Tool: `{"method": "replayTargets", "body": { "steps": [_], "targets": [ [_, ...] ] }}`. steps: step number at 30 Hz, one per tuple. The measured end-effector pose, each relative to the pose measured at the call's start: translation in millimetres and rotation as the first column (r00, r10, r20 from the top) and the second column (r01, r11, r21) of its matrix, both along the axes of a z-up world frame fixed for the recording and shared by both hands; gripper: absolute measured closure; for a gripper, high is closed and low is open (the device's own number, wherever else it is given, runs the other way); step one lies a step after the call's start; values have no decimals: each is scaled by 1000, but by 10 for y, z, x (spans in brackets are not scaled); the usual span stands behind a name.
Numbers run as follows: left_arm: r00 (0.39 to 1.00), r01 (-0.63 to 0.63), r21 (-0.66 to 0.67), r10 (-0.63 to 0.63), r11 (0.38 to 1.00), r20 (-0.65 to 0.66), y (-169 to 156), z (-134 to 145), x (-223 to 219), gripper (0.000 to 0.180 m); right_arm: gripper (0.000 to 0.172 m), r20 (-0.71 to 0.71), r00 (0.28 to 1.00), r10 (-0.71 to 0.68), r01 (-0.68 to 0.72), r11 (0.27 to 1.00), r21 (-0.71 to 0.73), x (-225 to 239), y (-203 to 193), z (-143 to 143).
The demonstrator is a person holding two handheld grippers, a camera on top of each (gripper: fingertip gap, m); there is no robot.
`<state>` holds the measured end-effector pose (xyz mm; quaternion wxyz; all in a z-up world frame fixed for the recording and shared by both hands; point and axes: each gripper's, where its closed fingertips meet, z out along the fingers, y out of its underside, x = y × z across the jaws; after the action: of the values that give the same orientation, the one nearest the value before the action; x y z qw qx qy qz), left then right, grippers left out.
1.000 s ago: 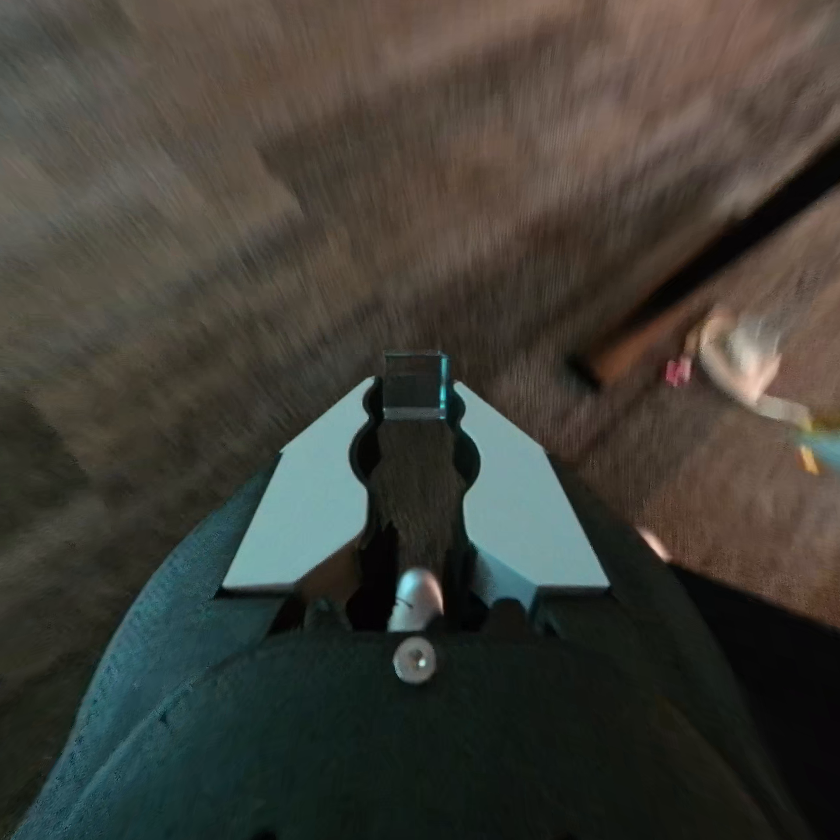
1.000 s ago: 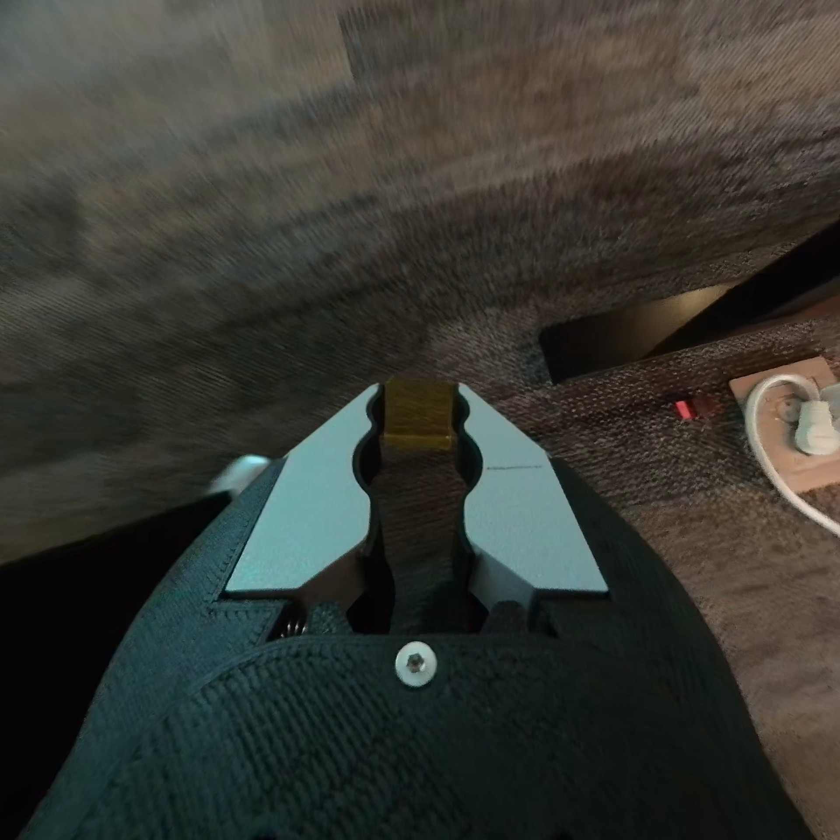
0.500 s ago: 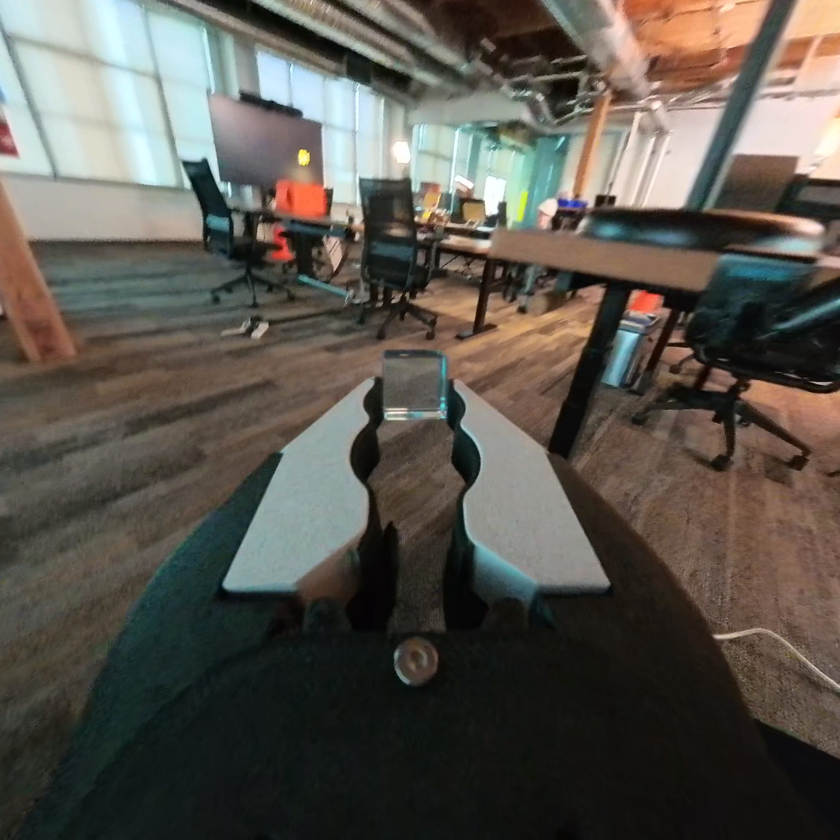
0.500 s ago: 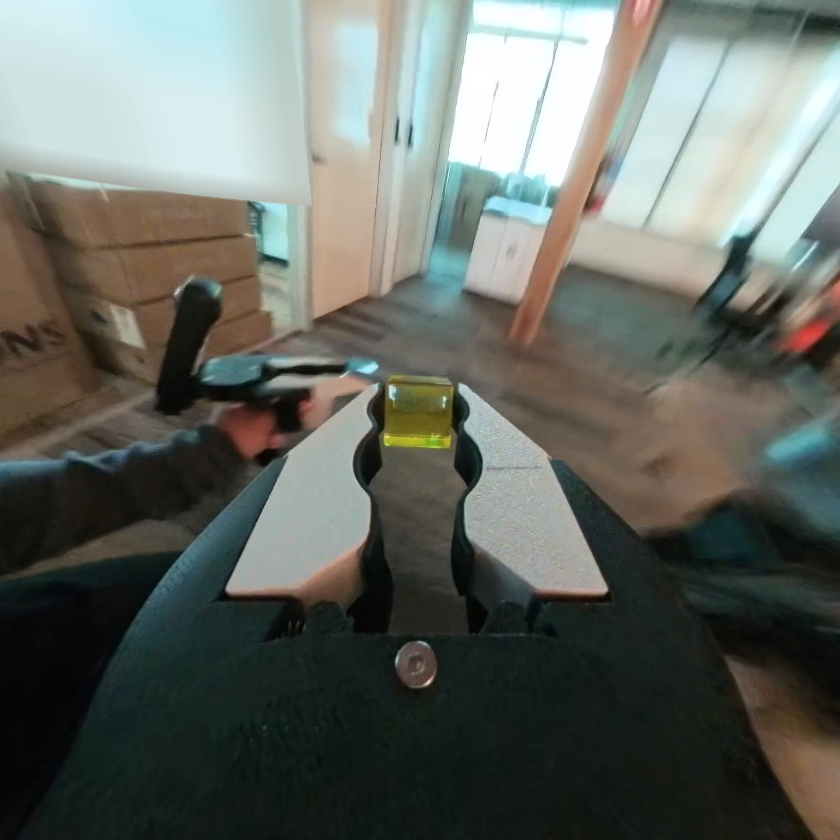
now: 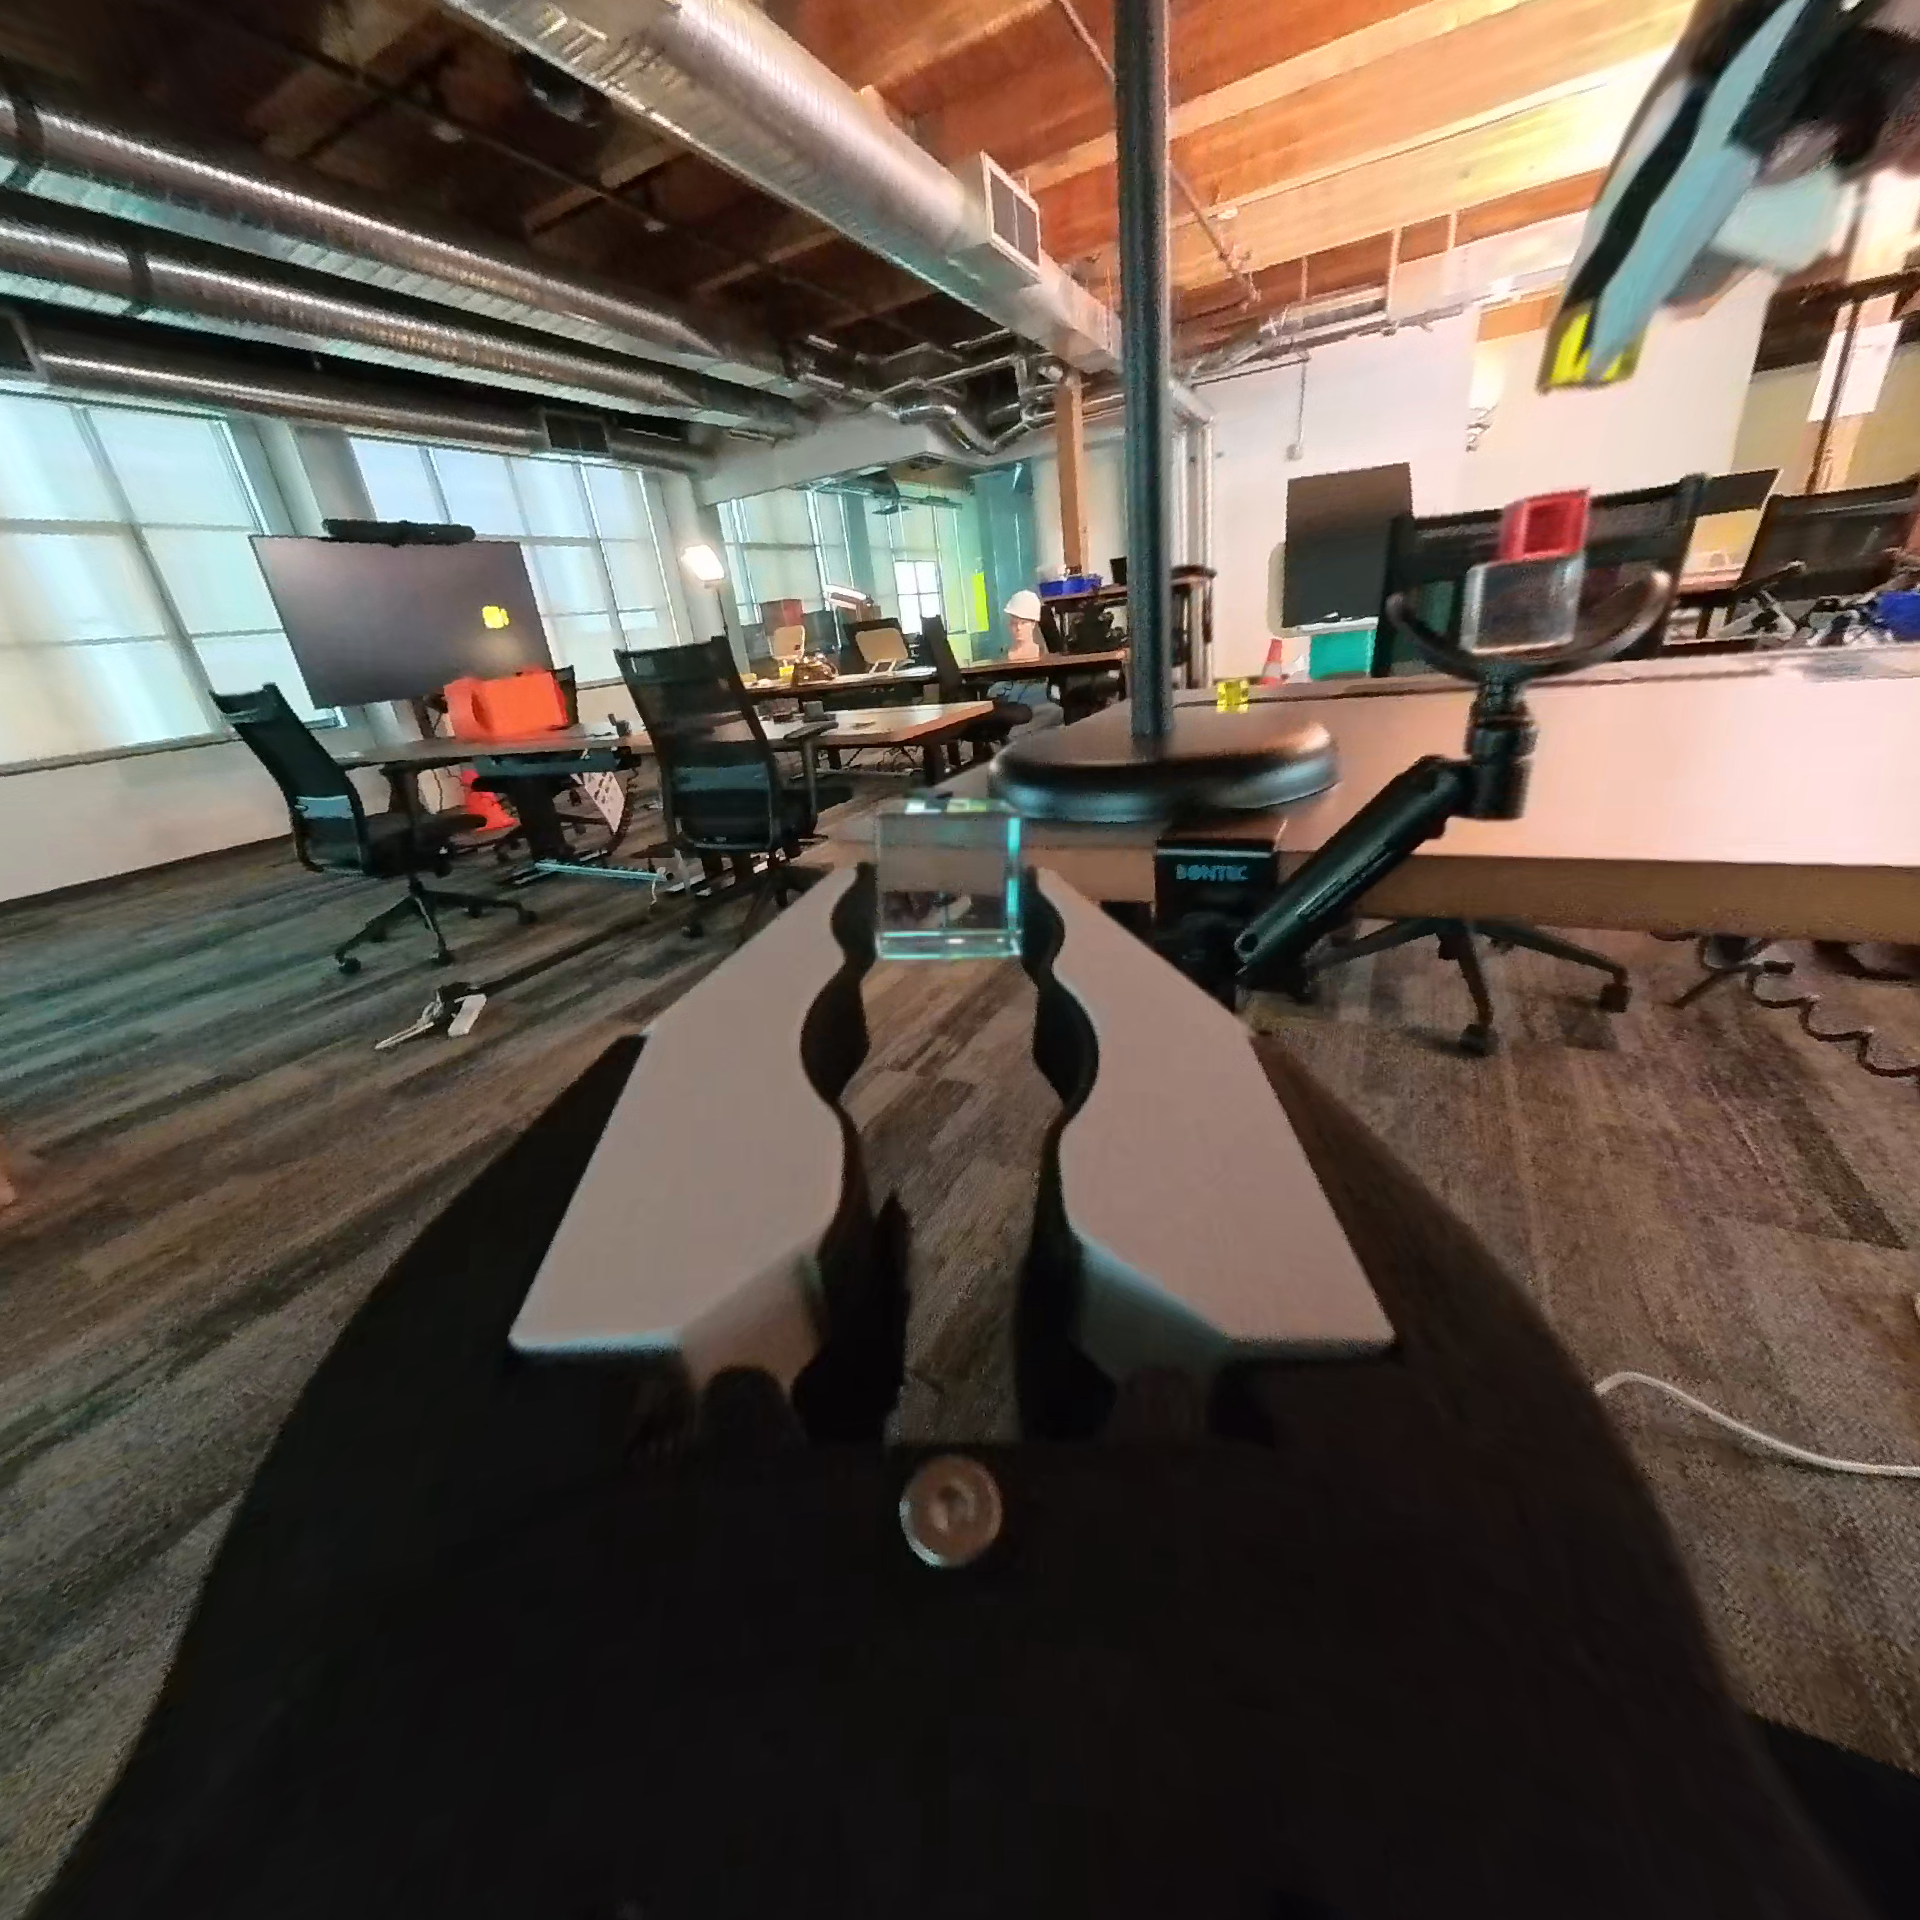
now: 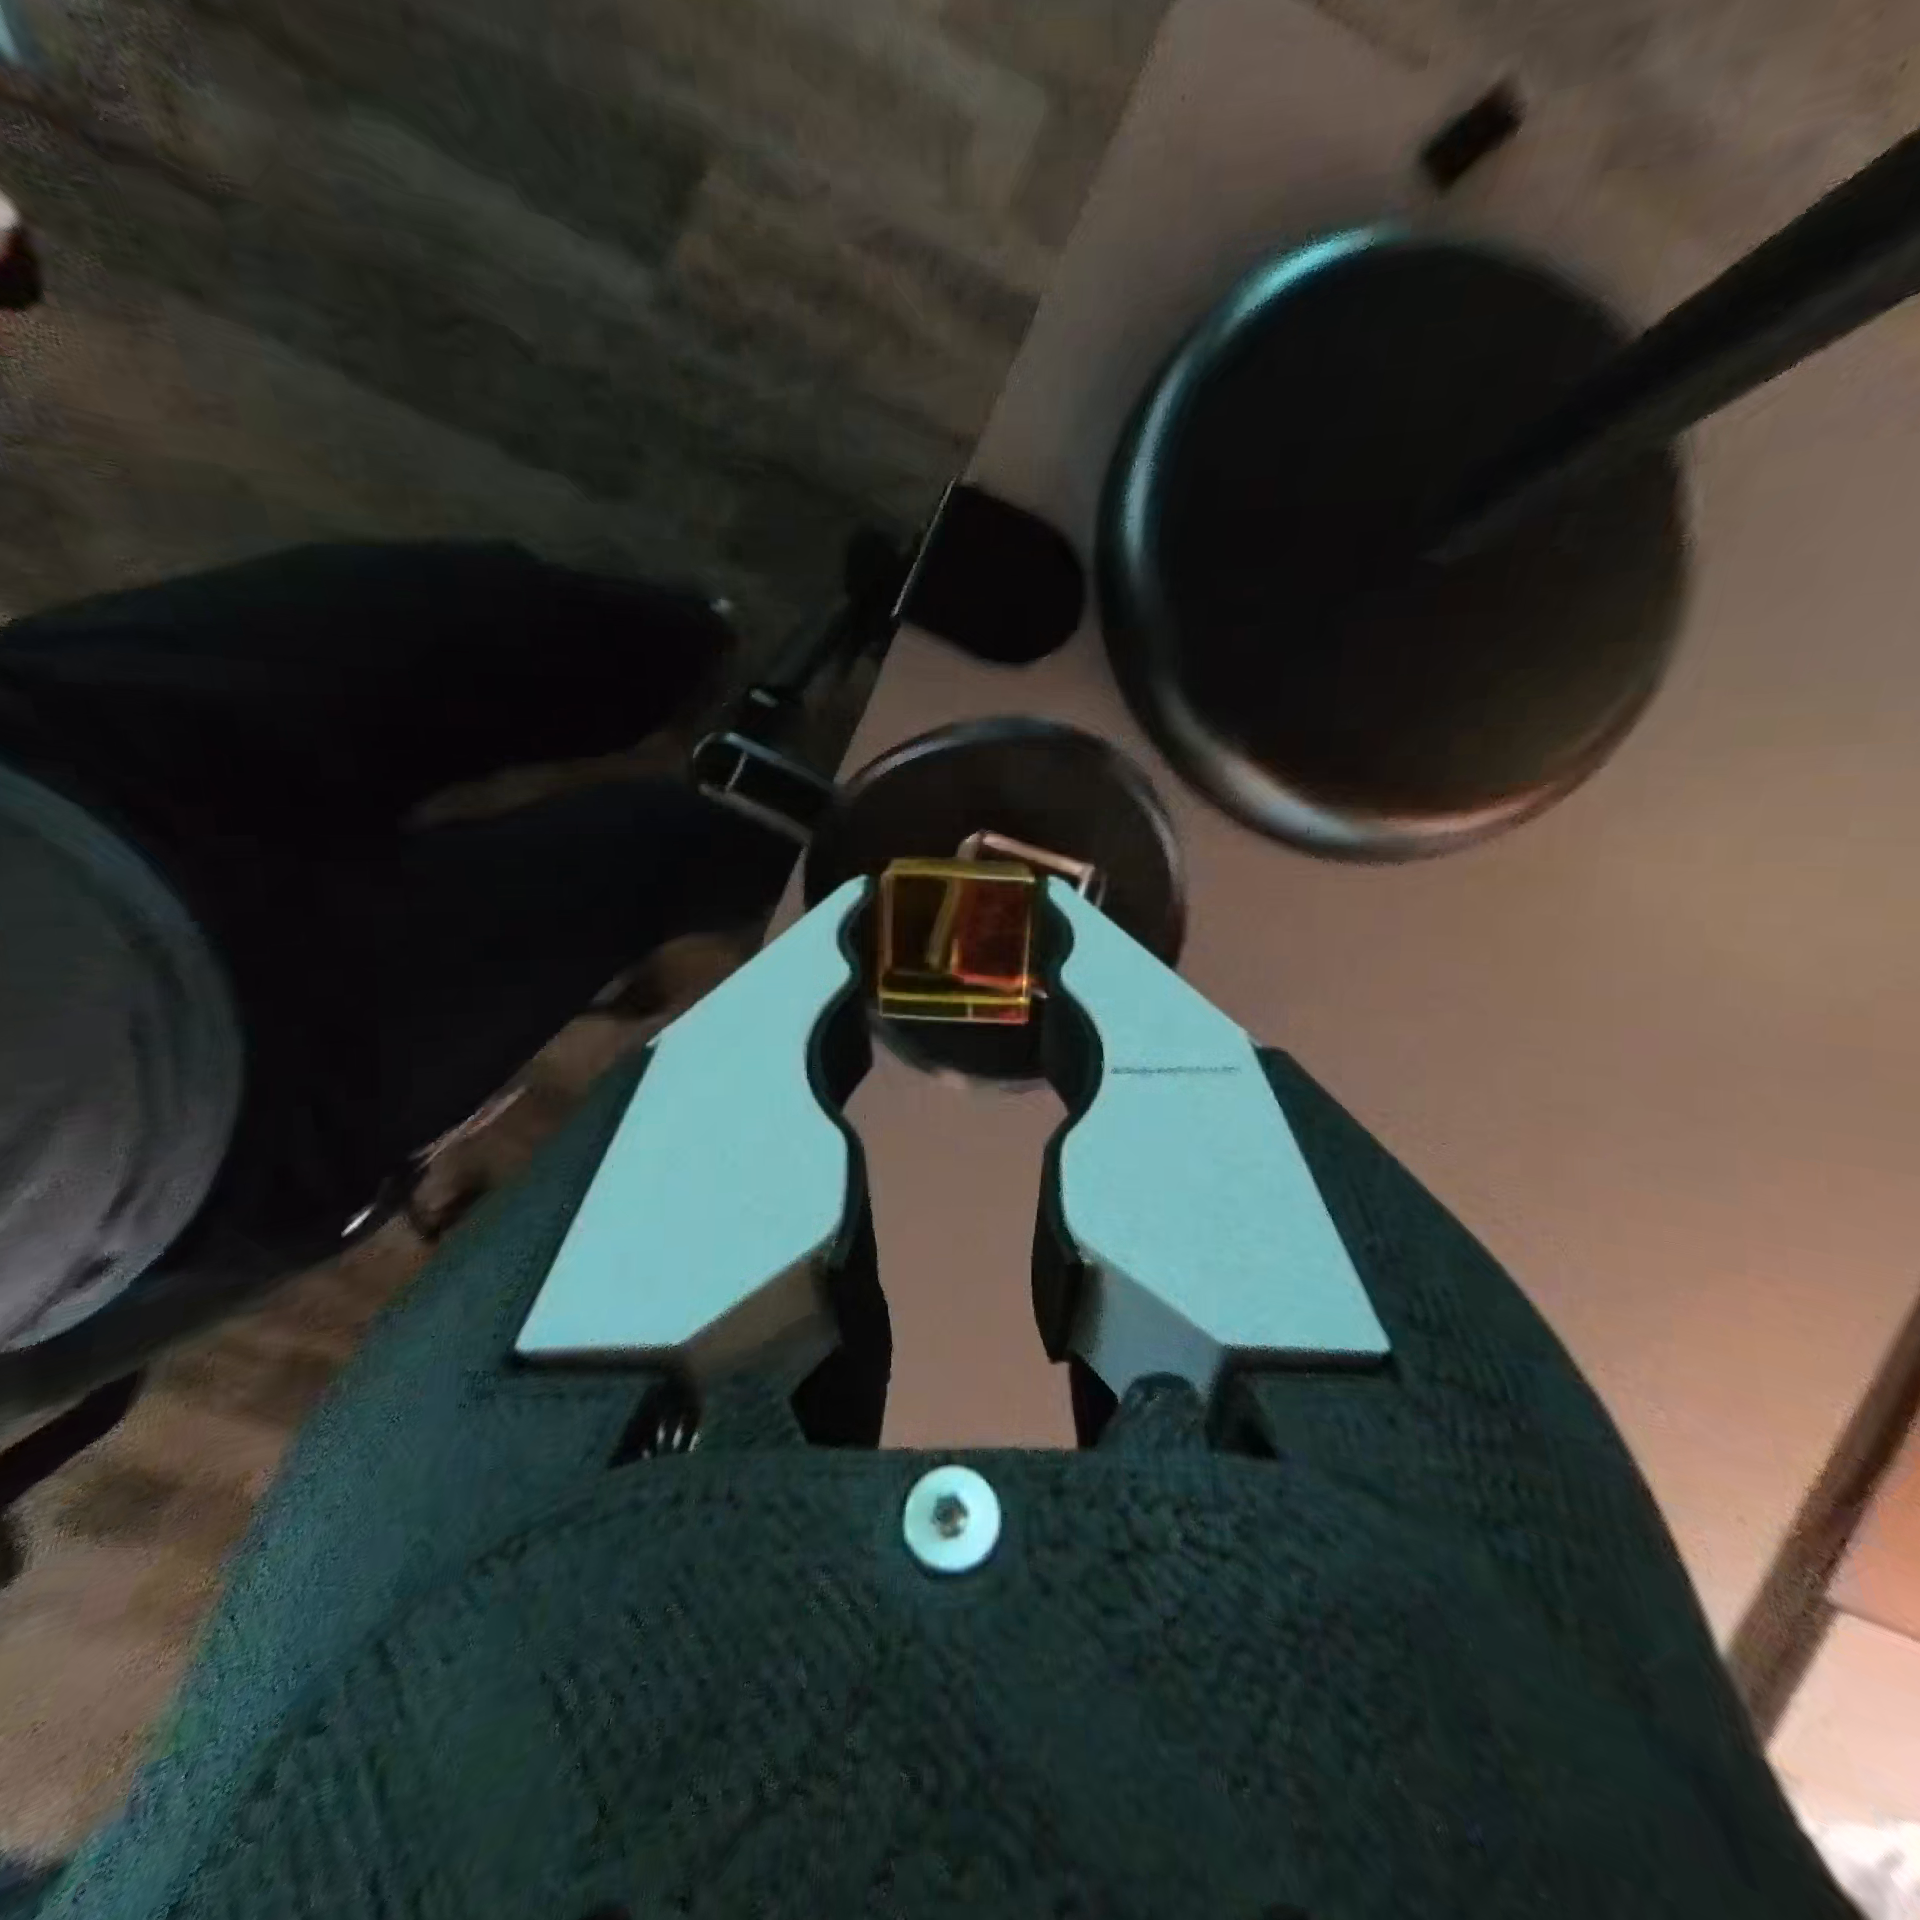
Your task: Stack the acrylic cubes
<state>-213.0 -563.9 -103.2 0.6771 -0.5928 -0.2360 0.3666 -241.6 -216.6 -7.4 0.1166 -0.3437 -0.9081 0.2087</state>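
Note:
My left gripper point(image 5: 948, 909) is shut on a clear cube point(image 5: 945, 873) and holds it in the air before the table edge point(image 5: 1558, 883). My right gripper point(image 6: 954, 940) is shut on a see-through yellow cube point(image 6: 914, 935) just above a round black holder point(image 6: 1122, 821). A clear cube point(image 6: 1029, 854) sits on that holder, and red shows through the yellow cube. In the left wrist view the holder point(image 5: 1522, 665) carries a clear cube point(image 5: 1527, 615) with a red cube point(image 5: 1545, 528) on top. The right gripper point(image 5: 1631, 260) hangs above it with the yellow cube point(image 5: 1590, 353).
A black pole stands on a round base point(image 5: 1158, 767) on the table; the base also shows in the right wrist view point(image 6: 1392, 540). A small yellow cube point(image 5: 1233, 694) lies farther back. A black clamp arm point(image 5: 1371, 862) holds the holder. Office chairs point(image 5: 717, 790) and a white cable point(image 5: 1745, 1439) are on the carpet.
Both views swung up from the carpet. The left gripper now faces the table with the clear cube still held. The right gripper moved over the black holder, yellow cube still held.

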Motion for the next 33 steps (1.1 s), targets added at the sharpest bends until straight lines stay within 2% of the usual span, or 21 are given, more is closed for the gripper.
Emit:
{"method": "replayTargets", "body": {
  "steps": [5, 13, 16, 24, 25, 27, 28, 29, 31, 33],
  "targets": [
    [1000, 3, 0, -3, 1000, -17, -26, 103, 112, 154, 145, 97, 995, -37, 27, 994, 105, -78, 150, -239],
    [1000, -7, -5, 7, 1000, -31, -19, 143, 168, 154, 146, 145, 987, -68, 68, 998, 2, -166, 124, -344],
    [1000, 1, -5, -2, 1000, -25, 3, 136, 168, 154, 145, 150, 986, -72, 72, 997, 5, -154, 150, -379],
    [999, 22, -12, -22, 1000, -23, 86, 131, 199, 154, 145, 125, 990, -73, 80, 995, -51, -151, 131, -393],
    [999, 27, -9, -27, 1000, -22, 95, 132, 204, 154, 138, 115, 990, -80, 87, 995, -54, -162, 140, -392],
    [999, 33, -5, -33, 999, -24, 111, 145, 222, 154, 115, 75, 992, -100, 106, 991, -84, -191, 140, -314],
    [999, 39, -2, -39, 999, -26, 124, 159, 238, 154, 110, 25, 994, -107, 110, 985, -134, -218, 92, -204],
    [998, 51, 6, -50, 999, -29, 147, 181, 265, 154, 108, -53, 993, -106, 93, 973, -212, -238, -13, -41],
    [994, 102, 40, -101, 994, -39, 255, 256, 354, 155, 108, -240, 968, -66, -29, 927, -375, -130, -376, 328],
    [985, 163, 45, -160, 986, -60, 448, 330, 472, 154, 115, -345, 938, -33, -151, 857, -493, 172, -836, 510]
  ]
}}
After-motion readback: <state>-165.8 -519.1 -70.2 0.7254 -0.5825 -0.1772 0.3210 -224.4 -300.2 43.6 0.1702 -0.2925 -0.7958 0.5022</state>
